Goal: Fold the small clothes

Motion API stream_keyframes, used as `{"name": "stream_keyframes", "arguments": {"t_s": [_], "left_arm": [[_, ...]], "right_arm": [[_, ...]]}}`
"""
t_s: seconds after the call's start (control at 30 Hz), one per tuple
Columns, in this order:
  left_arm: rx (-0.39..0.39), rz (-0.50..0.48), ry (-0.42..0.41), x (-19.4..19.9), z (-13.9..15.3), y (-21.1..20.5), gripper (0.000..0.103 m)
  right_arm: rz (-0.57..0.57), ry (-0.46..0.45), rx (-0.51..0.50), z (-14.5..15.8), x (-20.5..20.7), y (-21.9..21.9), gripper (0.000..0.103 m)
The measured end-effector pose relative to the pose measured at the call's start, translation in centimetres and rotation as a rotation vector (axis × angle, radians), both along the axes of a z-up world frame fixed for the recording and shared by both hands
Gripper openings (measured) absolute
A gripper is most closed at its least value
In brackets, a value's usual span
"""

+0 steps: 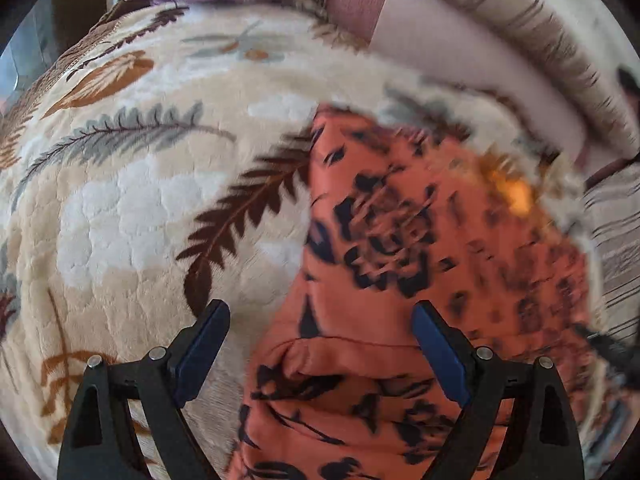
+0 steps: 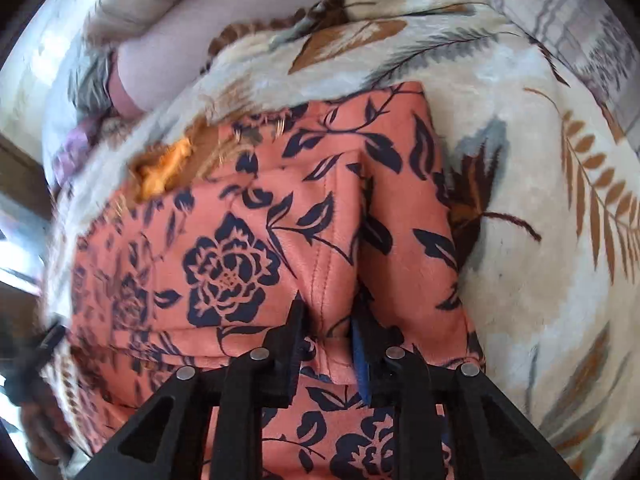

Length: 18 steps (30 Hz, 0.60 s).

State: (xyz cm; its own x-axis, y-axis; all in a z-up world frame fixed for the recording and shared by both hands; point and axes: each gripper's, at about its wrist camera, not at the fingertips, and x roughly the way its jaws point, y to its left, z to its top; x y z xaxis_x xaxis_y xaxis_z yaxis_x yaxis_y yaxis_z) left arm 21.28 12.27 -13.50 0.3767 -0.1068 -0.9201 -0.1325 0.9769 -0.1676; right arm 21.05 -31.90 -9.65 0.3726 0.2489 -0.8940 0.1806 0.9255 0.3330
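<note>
While pinching a fold of the orange floral garment [image 2: 256,264], right gripper [image 2: 326,316] narrow, left gripper [image 1: 320,320] wide, empty.

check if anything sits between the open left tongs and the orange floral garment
Nothing visible does. The left tongs stand open directly over the orange garment with dark floral print, which lies on the cream leaf-patterned fleece blanket; only its own folded hem lies beneath.

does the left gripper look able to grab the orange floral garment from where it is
Probably yes: the left gripper is open right over the orange floral garment, with nothing between them.
</note>
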Motion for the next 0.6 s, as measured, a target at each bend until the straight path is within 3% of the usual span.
{"name": "stream_keyframes", "arguments": {"t_s": [0.1,0.13,0.17,0.27,0.33,0.4,0.47,0.5,0.53,0.6], "left_arm": [[0.047,-0.030,-0.096,-0.5,1.8,-0.9,0.092],[0.024,-0.022,-0.145,-0.9,2.8,-0.9,0.092],[0.001,-0.007,-0.197,-1.2,3.8,-0.8,0.092],[-0.028,-0.010,-0.267,-0.9,4.9,-1.4,0.092],[0.012,-0.053,-0.190,0.4,2.8,-2.3,0.092],[0.091,-0.093,-0.068,1.3,-0.9,-3.1,0.094],[0.148,-0.108,-0.170,0.4,-0.7,-3.5,0.100],[0.158,-0.119,-0.146,0.3,-0.5,-3.7,0.100],[0.146,-0.125,-0.120,0.0,-0.1,-3.6,0.099],[0.106,-0.116,-0.175,-1.4,1.4,-2.9,0.099]], "right_arm": [[-0.013,-0.041,0.017,2.1,-0.5,-1.0,0.043],[-0.018,-0.080,0.019,3.3,-0.6,-1.3,0.064],[-0.037,-0.125,0.026,4.4,-0.6,-1.7,0.074],[-0.055,-0.230,0.133,6.8,0.0,-1.9,0.074],[-0.033,-0.264,0.240,6.6,0.6,-2.2,0.075],[0.007,-0.245,0.336,4.1,1.8,-1.1,0.078],[-0.038,-0.096,0.303,-0.7,3.2,-1.3,0.078],[-0.100,-0.033,0.344,-2.9,3.3,-2.1,0.072],[-0.134,-0.078,0.372,-2.5,2.8,-2.7,0.069],[-0.120,-0.159,0.383,-0.1,1.9,-2.4,0.072]]}}
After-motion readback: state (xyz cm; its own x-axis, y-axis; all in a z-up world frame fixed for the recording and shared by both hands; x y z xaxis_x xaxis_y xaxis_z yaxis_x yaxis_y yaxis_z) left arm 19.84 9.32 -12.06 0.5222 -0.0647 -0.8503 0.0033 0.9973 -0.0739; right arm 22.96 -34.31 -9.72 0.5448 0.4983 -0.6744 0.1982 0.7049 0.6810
